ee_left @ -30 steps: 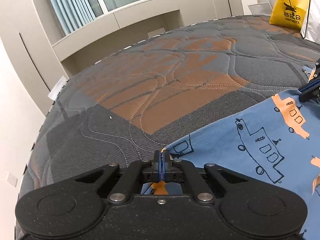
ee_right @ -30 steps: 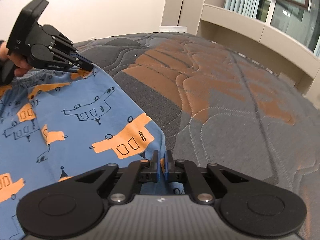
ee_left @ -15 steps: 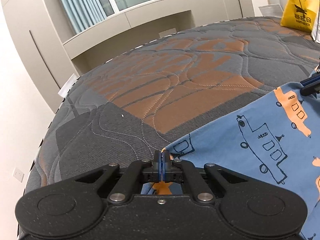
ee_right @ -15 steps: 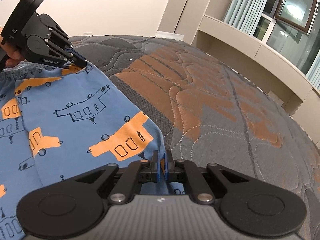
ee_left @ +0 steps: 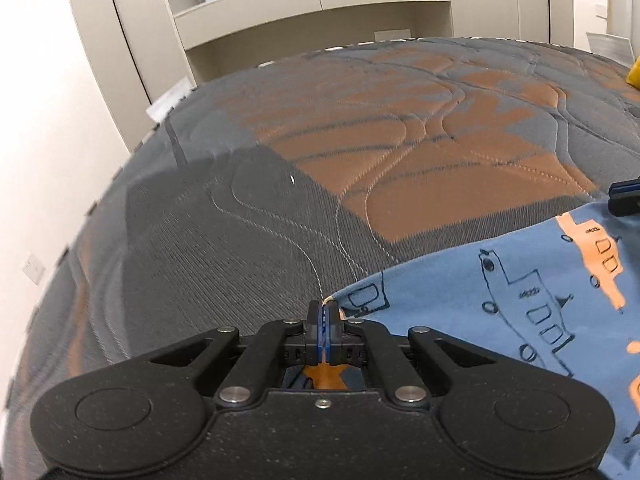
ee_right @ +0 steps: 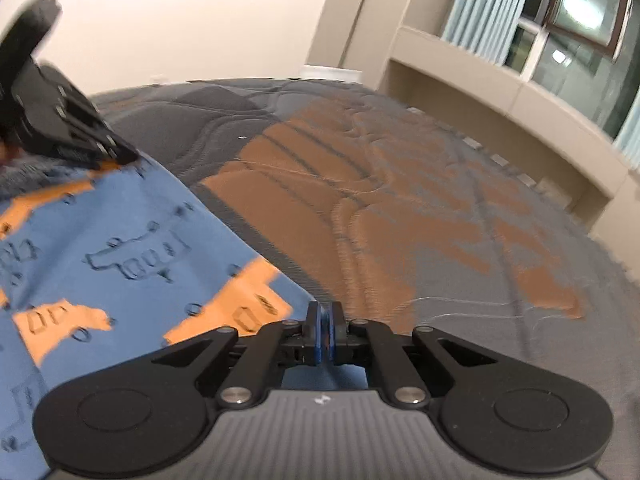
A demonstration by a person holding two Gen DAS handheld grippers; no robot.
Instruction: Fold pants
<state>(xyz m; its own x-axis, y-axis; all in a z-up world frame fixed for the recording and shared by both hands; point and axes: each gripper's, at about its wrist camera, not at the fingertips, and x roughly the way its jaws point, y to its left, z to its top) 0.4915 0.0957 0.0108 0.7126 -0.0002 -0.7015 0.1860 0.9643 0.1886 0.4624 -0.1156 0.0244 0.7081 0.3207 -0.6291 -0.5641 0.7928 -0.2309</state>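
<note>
Blue pants [ee_left: 492,312] printed with orange and outlined boats lie on a quilted grey and orange mattress [ee_left: 360,152]. My left gripper [ee_left: 325,312] is shut on one corner of the cloth, whose edge pokes out past the blue pads. My right gripper [ee_right: 325,314] is shut on another corner of the pants [ee_right: 120,248], with fabric running under its body. In the right wrist view the left gripper [ee_right: 124,158] shows at the far left, pinching the cloth, a hand behind it. In the left wrist view the right gripper's fingers [ee_left: 624,196] show at the right edge.
The mattress stretches ahead of both grippers, bare of other things. A wall [ee_left: 48,120] stands close beyond its edge, with beige cabinets and a shelf [ee_left: 320,0] under a curtained window [ee_right: 560,12]. A bit of a yellow bag [ee_left: 634,74] shows at the right edge.
Both grippers have carried their corners of the pants across the mattress toward the wall side. The left one has rolled, tilting its view. The yellow bag has slid almost out of the left view.
</note>
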